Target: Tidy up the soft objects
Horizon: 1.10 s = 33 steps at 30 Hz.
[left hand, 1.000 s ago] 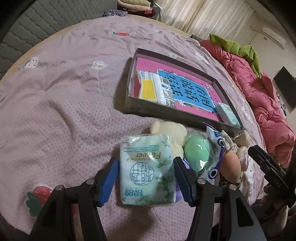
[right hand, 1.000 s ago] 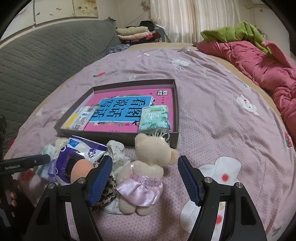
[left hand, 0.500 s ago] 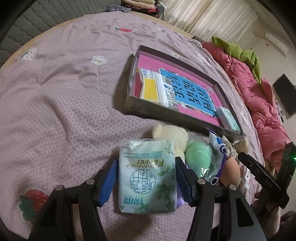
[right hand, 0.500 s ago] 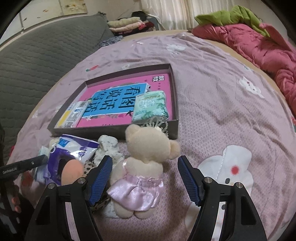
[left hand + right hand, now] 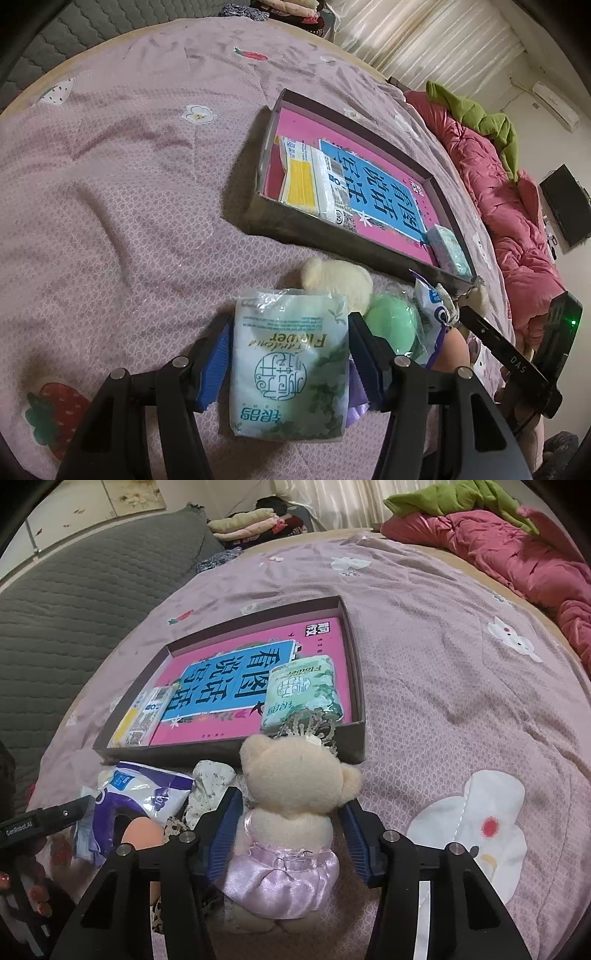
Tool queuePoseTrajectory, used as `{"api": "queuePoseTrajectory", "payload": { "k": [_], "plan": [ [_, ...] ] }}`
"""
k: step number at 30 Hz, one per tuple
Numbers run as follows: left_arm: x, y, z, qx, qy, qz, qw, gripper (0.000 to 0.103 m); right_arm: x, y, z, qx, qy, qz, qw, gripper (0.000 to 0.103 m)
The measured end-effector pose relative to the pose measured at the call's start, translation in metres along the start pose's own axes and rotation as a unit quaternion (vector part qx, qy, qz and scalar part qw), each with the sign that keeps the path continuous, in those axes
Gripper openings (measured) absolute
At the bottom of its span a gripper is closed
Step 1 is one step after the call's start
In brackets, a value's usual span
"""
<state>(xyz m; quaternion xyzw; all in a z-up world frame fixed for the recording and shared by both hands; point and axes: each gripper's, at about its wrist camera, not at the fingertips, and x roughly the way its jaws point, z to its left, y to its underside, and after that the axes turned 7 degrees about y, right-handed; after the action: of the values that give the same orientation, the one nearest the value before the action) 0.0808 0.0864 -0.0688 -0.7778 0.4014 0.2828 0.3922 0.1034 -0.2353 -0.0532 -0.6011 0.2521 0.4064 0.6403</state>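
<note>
A green-and-white tissue pack (image 5: 291, 365) lies on the mauve bedspread between the blue pads of my left gripper (image 5: 286, 350), which press on its two long sides. A cream teddy bear in a lilac dress (image 5: 291, 797) lies face down between the pads of my right gripper (image 5: 290, 834). Those jaws are closing, and a thin gap shows at the right pad. Beyond both stands a shallow dark box (image 5: 221, 749) (image 5: 332, 240) with a pink book, a second tissue pack (image 5: 301, 690) and a yellow-white pack (image 5: 310, 181) inside.
Between the grippers lie a cream plush (image 5: 338, 280), a bagged green ball (image 5: 393, 325), an orange sponge (image 5: 142, 830) and a purple-white packet (image 5: 144, 797). A pink quilt (image 5: 517, 554) is heaped at the far right, and a grey quilted cushion (image 5: 74, 590) stands on the left.
My right gripper has come lower and closer over the bear, and its jaws have narrowed around the body. The left gripper keeps the same width around the tissue pack.
</note>
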Motion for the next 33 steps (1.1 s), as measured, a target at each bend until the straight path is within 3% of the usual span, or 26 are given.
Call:
{"api": "queuePoseTrajectory", "payload": {
  "k": [14, 25, 33],
  "plan": [
    [-0.004, 0.001, -0.013, 0.042, -0.023, -0.008, 0.9988, 0.053, -0.019, -0.01, -0.003, -0.018, 0.014, -0.039, 0.999, 0.047],
    [-0.026, 0.001, -0.012, 0.032, 0.02, -0.033, 0.9987, 0.052, -0.036, -0.015, 0.005, -0.041, 0.006, -0.08, 0.996, 0.046],
    [-0.036, -0.001, -0.02, 0.053, 0.014, -0.062, 0.9966, 0.052, -0.046, -0.021, 0.008, -0.043, -0.001, -0.106, 0.993, 0.046]
  ]
}}
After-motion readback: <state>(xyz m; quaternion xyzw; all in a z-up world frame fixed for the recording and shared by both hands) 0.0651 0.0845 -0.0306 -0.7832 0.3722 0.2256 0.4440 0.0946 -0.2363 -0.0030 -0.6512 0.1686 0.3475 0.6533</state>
